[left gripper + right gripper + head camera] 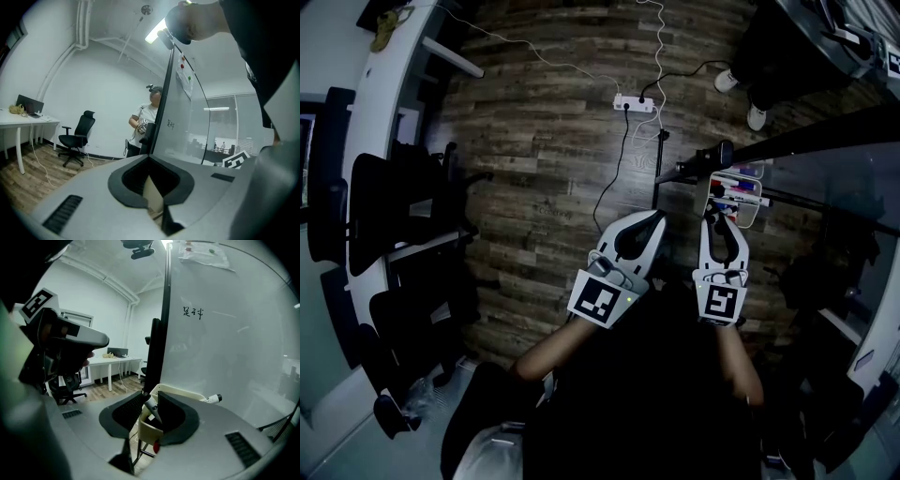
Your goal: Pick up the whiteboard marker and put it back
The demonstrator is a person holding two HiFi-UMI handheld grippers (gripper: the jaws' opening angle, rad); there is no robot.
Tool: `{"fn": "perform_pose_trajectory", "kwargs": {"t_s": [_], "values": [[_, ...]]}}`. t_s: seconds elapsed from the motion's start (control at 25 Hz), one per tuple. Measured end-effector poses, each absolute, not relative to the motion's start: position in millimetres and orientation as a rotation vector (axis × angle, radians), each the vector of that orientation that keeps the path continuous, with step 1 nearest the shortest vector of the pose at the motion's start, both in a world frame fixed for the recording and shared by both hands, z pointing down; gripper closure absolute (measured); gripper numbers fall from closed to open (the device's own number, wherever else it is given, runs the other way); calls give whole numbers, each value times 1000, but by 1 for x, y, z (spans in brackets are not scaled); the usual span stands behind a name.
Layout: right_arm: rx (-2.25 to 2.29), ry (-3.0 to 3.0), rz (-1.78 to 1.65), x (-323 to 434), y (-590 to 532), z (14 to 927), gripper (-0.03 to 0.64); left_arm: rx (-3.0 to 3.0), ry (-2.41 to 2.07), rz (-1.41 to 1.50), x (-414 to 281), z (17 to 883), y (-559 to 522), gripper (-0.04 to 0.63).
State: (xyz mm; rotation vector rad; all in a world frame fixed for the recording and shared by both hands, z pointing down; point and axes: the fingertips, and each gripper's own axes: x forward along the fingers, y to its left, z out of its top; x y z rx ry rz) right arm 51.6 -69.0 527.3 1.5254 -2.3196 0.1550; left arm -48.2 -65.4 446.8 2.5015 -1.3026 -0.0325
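Right tongs [151, 400]: jaws apart with a narrow gap. The whiteboard marker [153, 410] stands tilted between the tips, and I can't see the pads pressing it. The marker leans in the cream marker tray [183, 391], whose front wall sits just under and ahead of my jaws. A second marker [212, 399] lies on the tray's rim, right of the jaws and apart from them. There's a small red thing [155, 446] low by the right jaw; I can't tell what it is. The whiteboard [225, 343] fills the right side, close beside the tongs. Its black frame post [165, 310] rises straight past the tips.

Left tongs [150, 158]: jaws together, nothing in them, held beside the right tongs and short of the tray. Ahead of them is the same post with a person [146, 119] standing by it. An office chair [77, 136] and a desk [28, 123] are farther left. On the floor well ahead of both tongs lies a power strip [635, 103] with cables.
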Motion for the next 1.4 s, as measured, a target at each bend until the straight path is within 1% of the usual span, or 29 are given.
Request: {"fn": "perform_pose_trajectory", "kwargs": {"t_s": [0.16,0.48,0.8,1.4], "values": [[1552,-2315,180,57,-65,524,512,2517,-1295,-33,-45,443,-63,589],[1607,-2344,121,65,-67,511,529,2543,-1283,-43,-39,437,-60,589],[1626,-2328,178,69,-63,512,532,2560,-1291,-56,-41,433,-57,589],[1621,-2351,149,64,-62,493,537,2607,-1288,-72,-43,421,-53,589]]}}
